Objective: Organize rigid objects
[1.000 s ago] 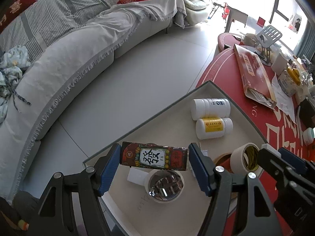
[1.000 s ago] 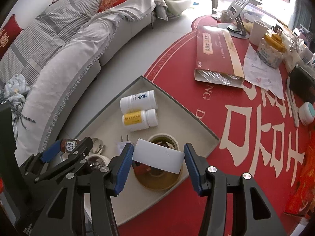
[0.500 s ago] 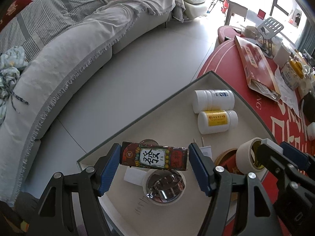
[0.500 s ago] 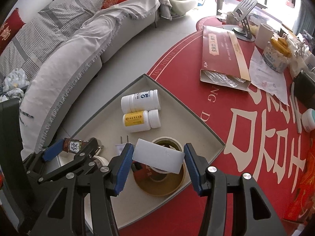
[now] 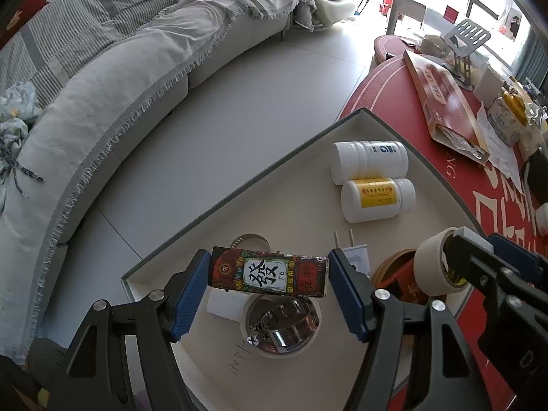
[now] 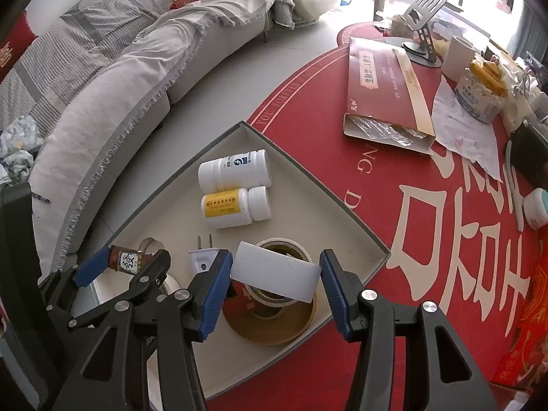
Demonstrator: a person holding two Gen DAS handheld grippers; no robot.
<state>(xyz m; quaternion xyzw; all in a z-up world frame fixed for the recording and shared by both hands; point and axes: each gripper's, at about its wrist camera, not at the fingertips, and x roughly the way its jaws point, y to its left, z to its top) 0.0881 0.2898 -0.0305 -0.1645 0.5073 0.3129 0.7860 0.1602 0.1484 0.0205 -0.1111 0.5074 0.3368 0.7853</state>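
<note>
Carrying two small items above the shallow grey-rimmed cardboard tray (image 6: 346,205), both grippers are at the placing step. The left gripper (image 5: 269,275) is clenched endwise on a small dark rectangular box printed with a red-and-gold pattern and a large black character (image 5: 269,275), held level over a white-rimmed round tin with shiny metal inside (image 5: 284,325). The right gripper (image 6: 275,275) grips a plain white flat rectangular block (image 6: 275,275) by its short edges, poised above a cream roll of tape (image 6: 284,250) that stands in a round gold-brown lid (image 6: 270,322).

Already lying in the tray: a white plastic bottle with a blue mark (image 6: 234,169) and, touching it, a white plastic bottle with a yellow label (image 6: 236,207), both on their sides; a white two-pin plug adapter (image 6: 202,262) lies just beside the tape. The tray sits on a red tablecloth with large cream characters (image 6: 428,222).

Judged from this layout, the near part of the tray is crowded. The next move calls for choosing bare tray floor, probably between the bottles and the plug, lowering each item until it rests flat, then releasing the jaws without knocking the tin or tape.
</note>
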